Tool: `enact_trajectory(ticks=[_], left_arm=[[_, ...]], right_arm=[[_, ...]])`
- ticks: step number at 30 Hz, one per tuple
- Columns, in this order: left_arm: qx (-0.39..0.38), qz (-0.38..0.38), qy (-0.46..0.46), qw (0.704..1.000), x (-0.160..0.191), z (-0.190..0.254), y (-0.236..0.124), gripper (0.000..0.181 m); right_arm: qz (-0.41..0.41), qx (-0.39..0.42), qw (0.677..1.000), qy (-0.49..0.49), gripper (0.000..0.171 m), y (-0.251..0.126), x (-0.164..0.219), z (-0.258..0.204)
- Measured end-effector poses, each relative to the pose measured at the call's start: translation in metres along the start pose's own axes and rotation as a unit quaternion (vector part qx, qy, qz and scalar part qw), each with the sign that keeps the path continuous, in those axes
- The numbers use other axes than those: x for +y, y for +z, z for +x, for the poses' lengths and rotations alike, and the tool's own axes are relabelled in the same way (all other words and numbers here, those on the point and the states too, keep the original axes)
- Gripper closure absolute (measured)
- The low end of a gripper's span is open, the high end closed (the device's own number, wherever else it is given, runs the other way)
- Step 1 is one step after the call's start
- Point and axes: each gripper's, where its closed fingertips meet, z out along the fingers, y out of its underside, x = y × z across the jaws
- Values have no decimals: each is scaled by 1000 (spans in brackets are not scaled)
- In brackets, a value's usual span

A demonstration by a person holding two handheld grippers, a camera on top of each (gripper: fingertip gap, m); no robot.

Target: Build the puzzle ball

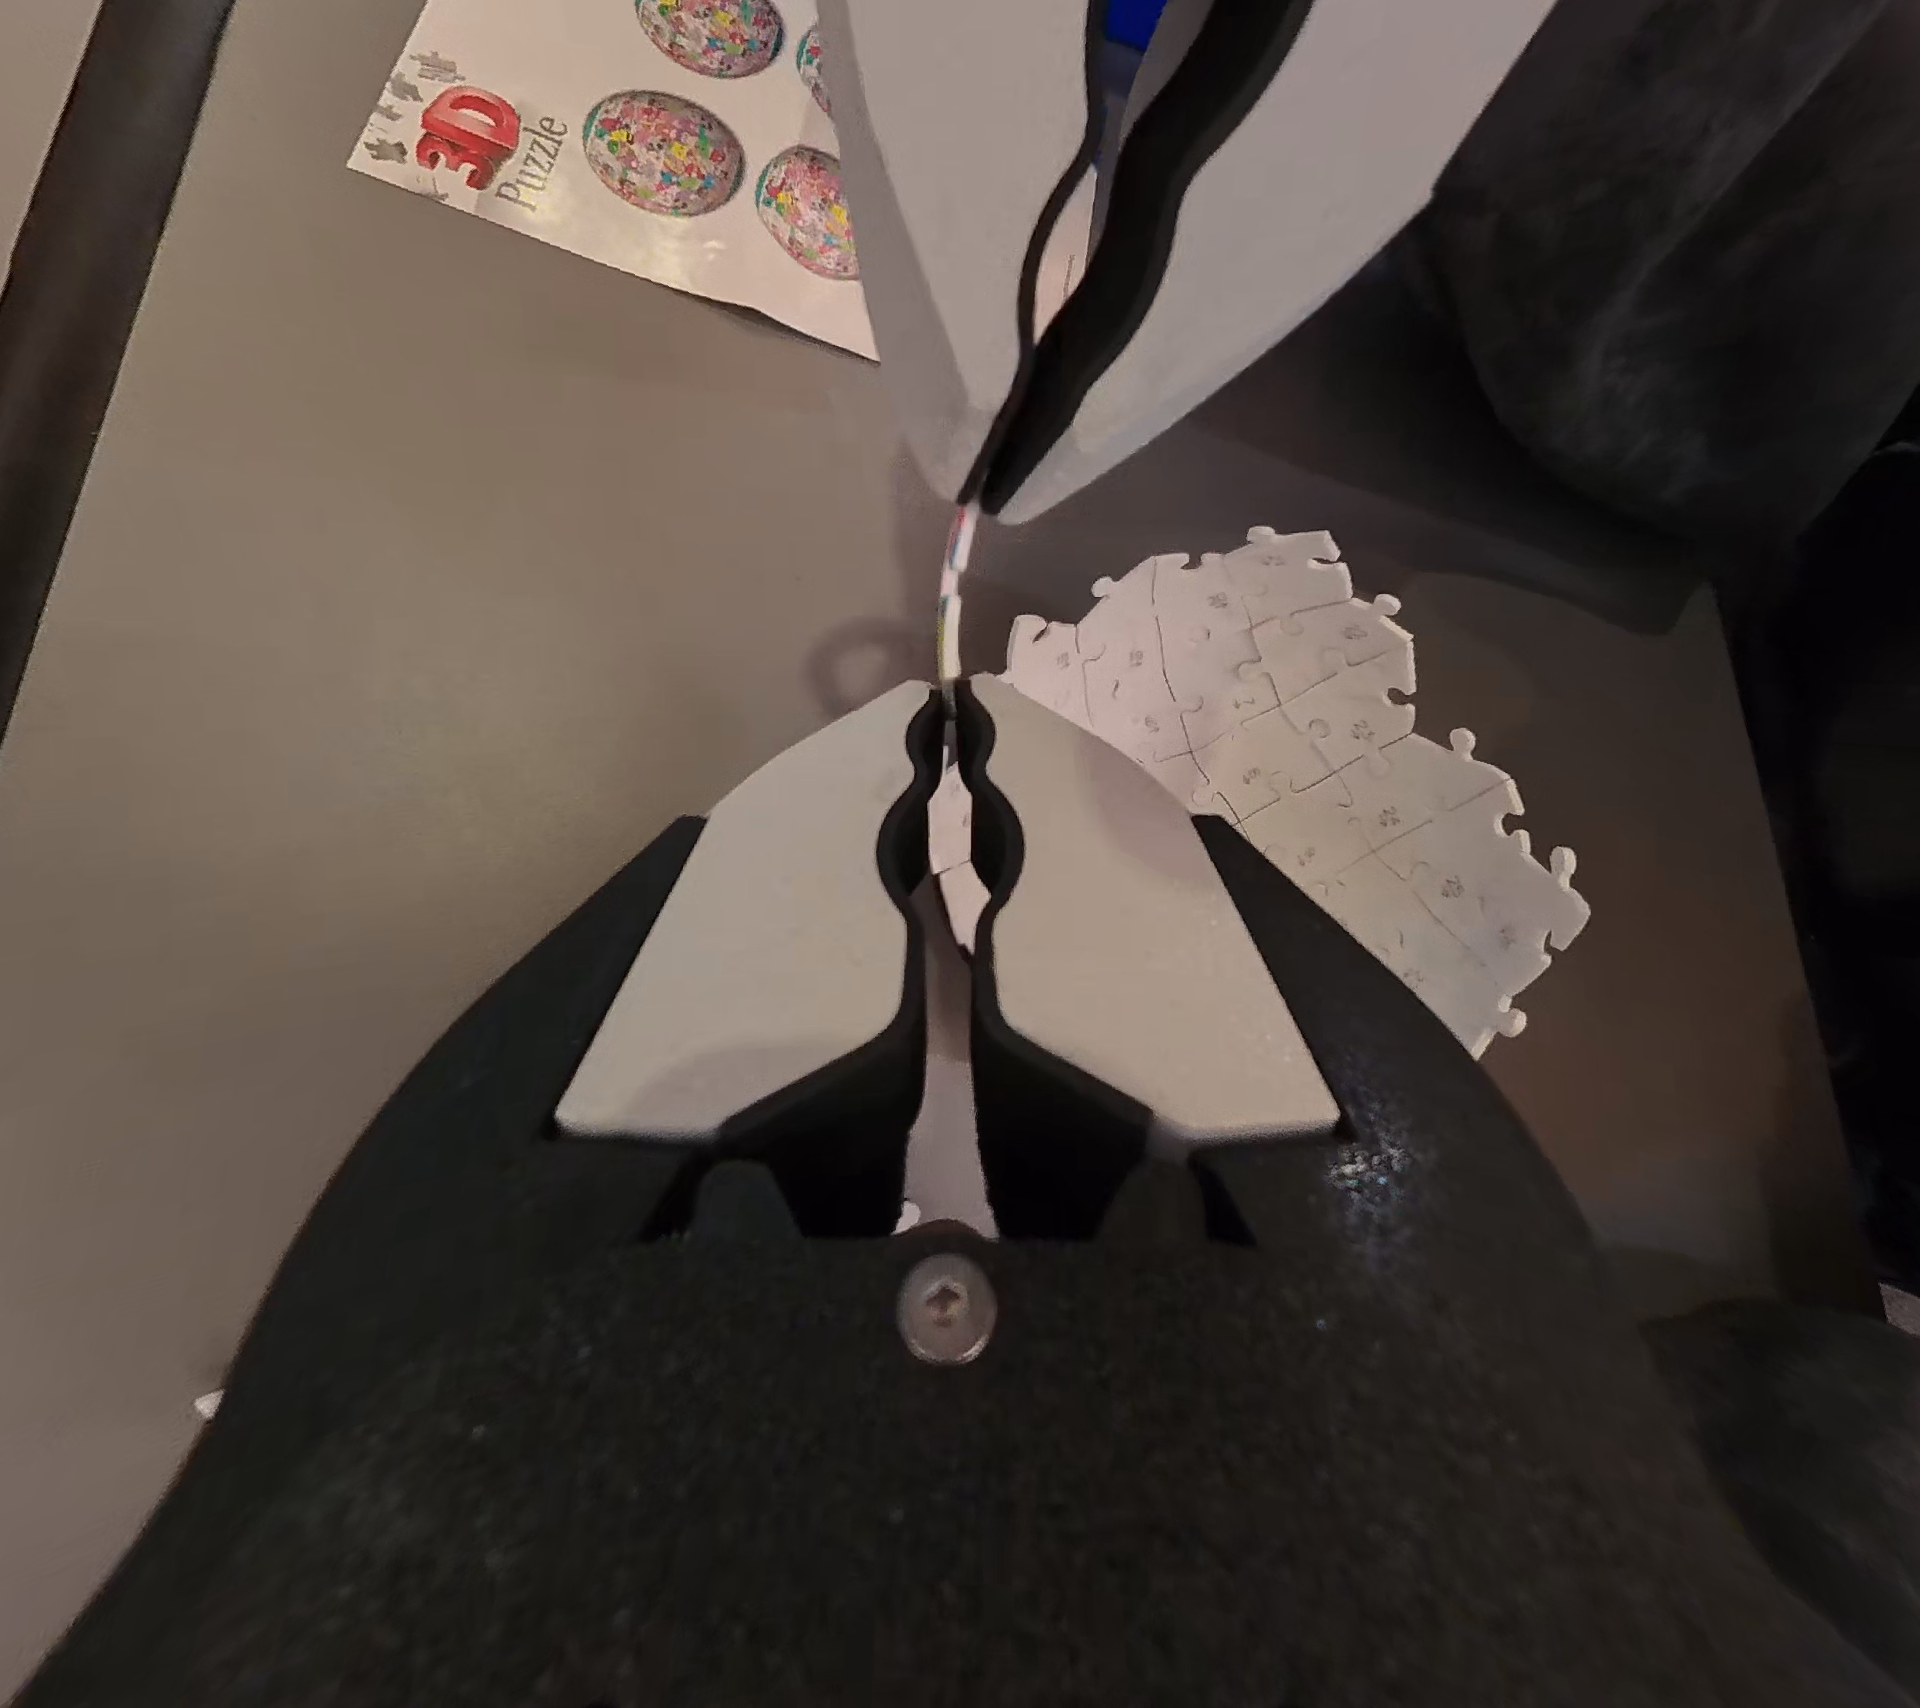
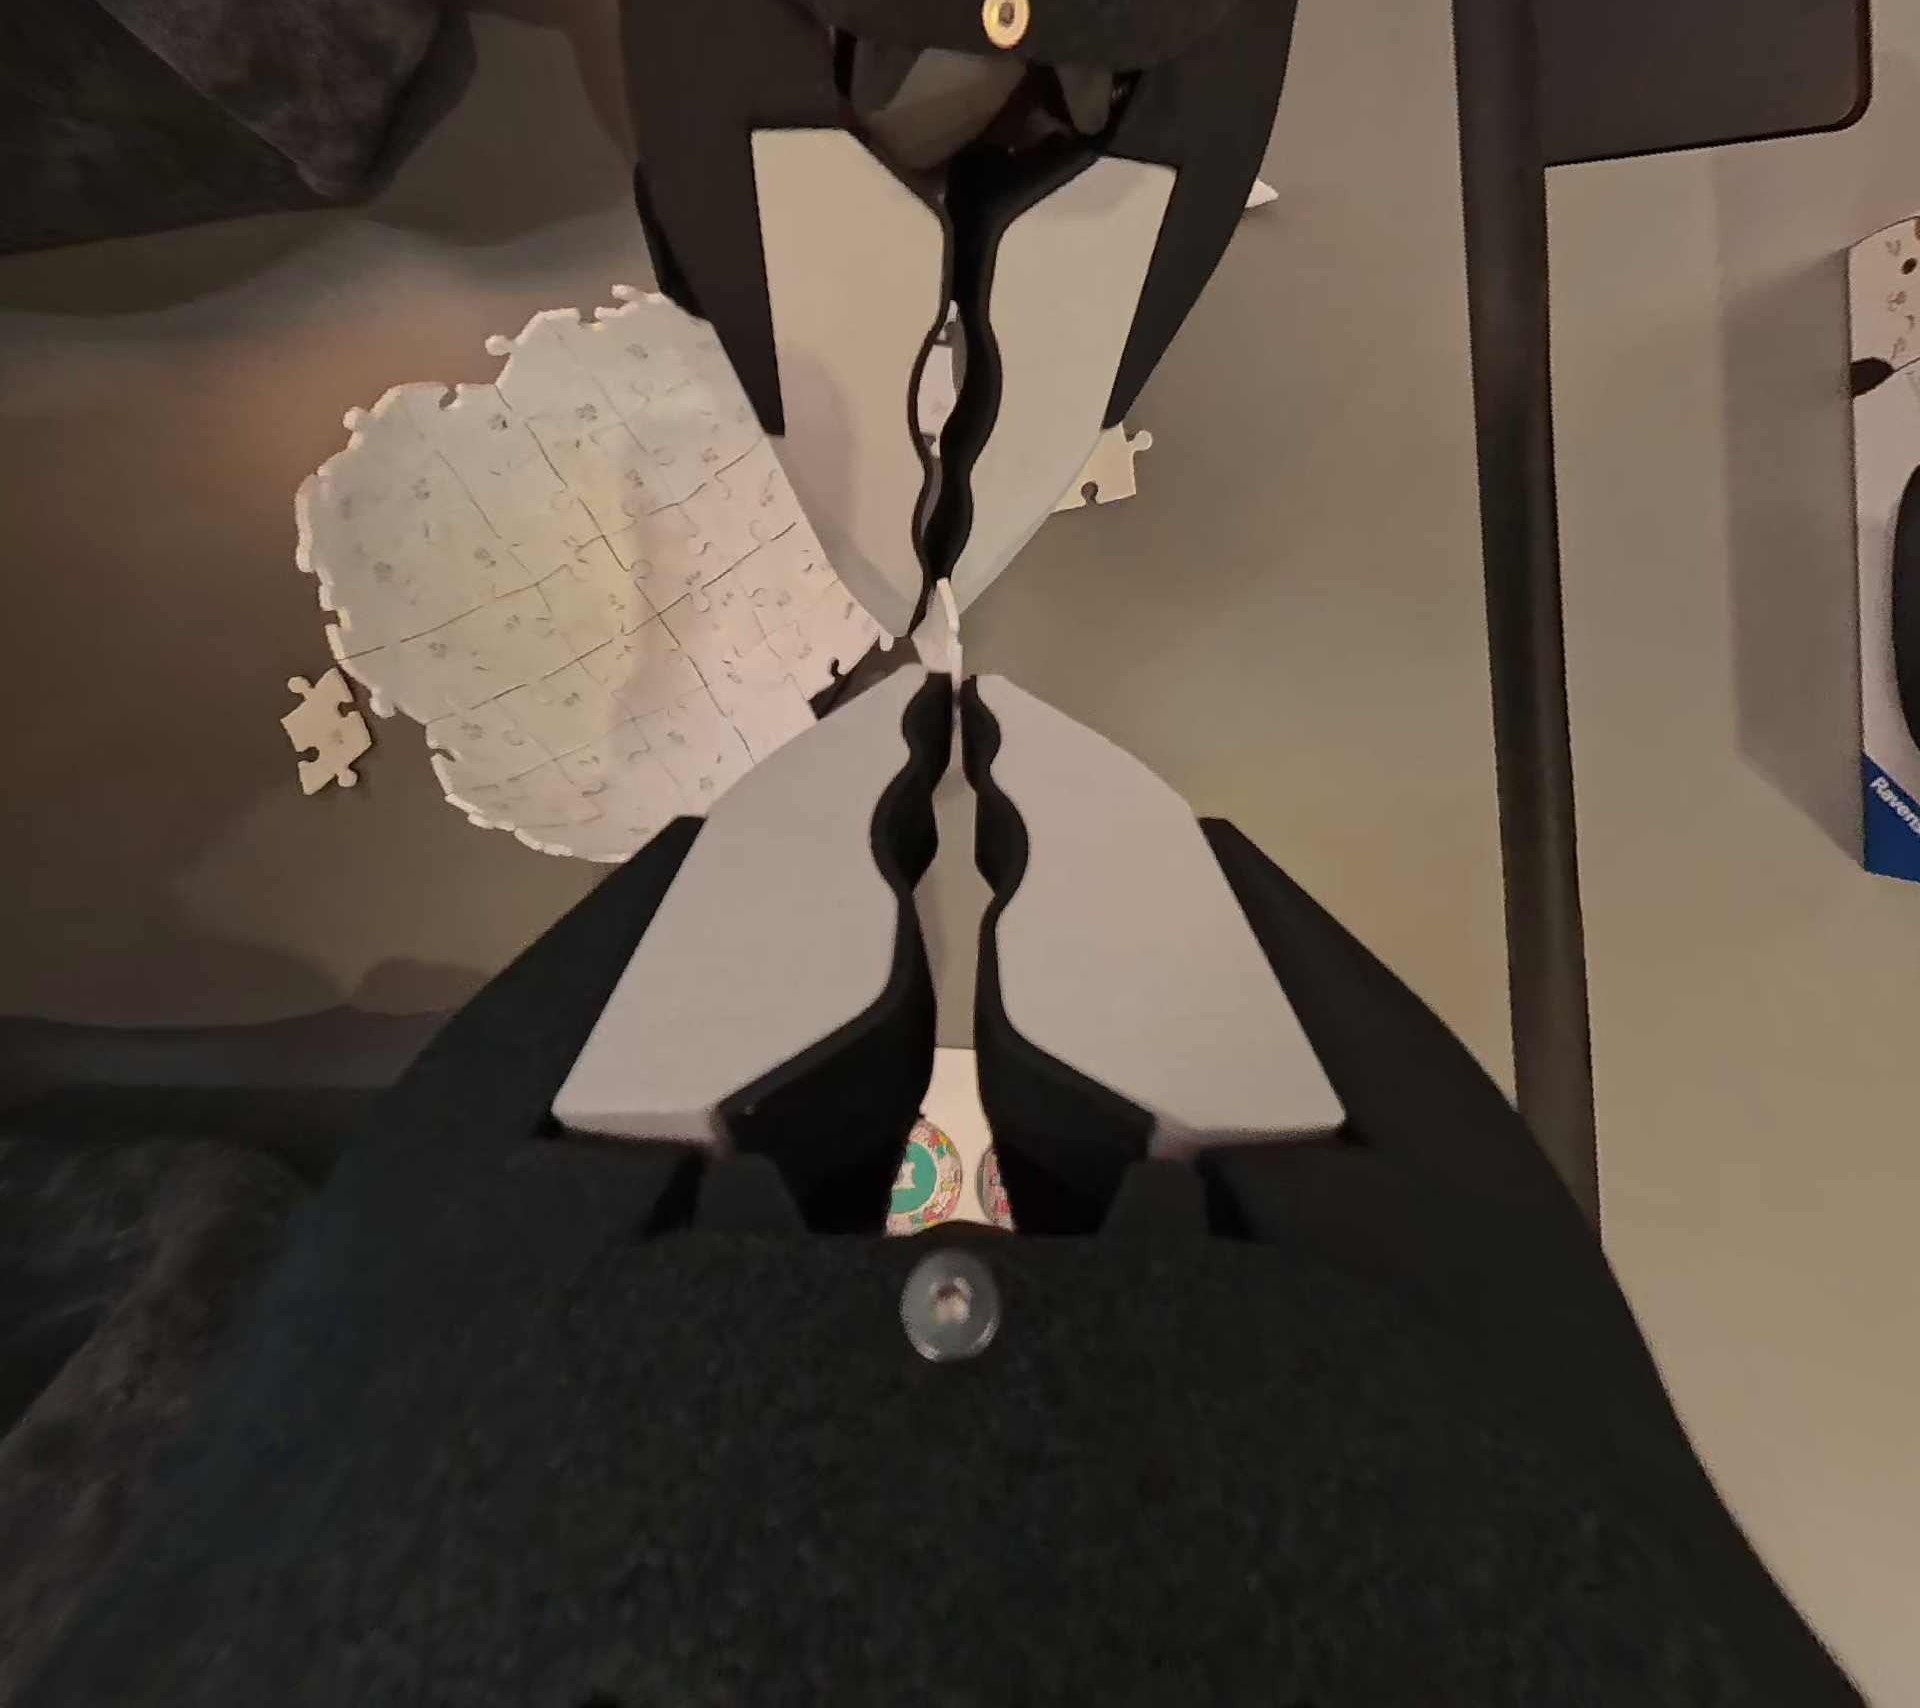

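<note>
A white paper leaflet with pictures of colourful balls (image 1: 623, 131) lies on the flat grey surface (image 1: 416, 619) at about 11 o'clock in the left wrist view. In the right wrist view a bit of it peeks through the gap low between the right tongs.

The left tongs (image 1: 951, 694), grey fingers in a black frame, come up from 6 o'clock in their own view. They are clenched on the bottom end of a thin curved puzzle piece with a colourful edge (image 1: 953, 598). The piece stands on its edge in the middle of the view. The right tongs (image 1: 979, 505) reach down from 12 o'clock and pinch the top end of the same piece. So the piece sits right between the two pairs of tips, and both pairs hold it.

In the right wrist view it is the other way round. The right tongs (image 2: 954, 690) come from 6 o'clock and the left tongs (image 2: 935, 614) hang down from 12 o'clock. The little piece (image 2: 943, 635) shows white here, squeezed where the tips meet.

The big curved sheet of joined white puzzle pieces (image 1: 1340, 775) lies with its back side up on the surface. It is at 3 o'clock of the tips in the left view and at 9 o'clock (image 2: 551, 578) in the right view, just beside the tongs. One loose white puzzle piece (image 2: 327, 728) lies right next to its far edge at 9 o'clock. Another loose white piece (image 2: 1112, 469) peeks out by the left tongs at about 1 o'clock.

A white and blue box (image 2: 1886, 557) sits at 3 o'clock at the edge of the right view.
</note>
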Motion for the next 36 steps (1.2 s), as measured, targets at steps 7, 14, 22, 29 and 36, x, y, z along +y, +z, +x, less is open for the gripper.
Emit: enact_trajectory(ticks=[7,14,22,29,36], left_arm=[[4,-4,-6,1000,3,-1,3,180],[-2,-1,-5,1000,3,-3,1,180],[-109,23,-68,991,2,-3,-42,161],[-430,107,-134,887,21,15,-135,151],[-345,236,-100,903,19,97,-68,151]], right_arm=[[-16,-6,1000,9,162,6,7,0],[-25,-3,1000,11,169,8,10,2],[-93,-5,995,33,169,2,24,-10],[-202,-29,977,60,169,9,31,-31],[-277,-23,959,48,169,38,32,-38]])
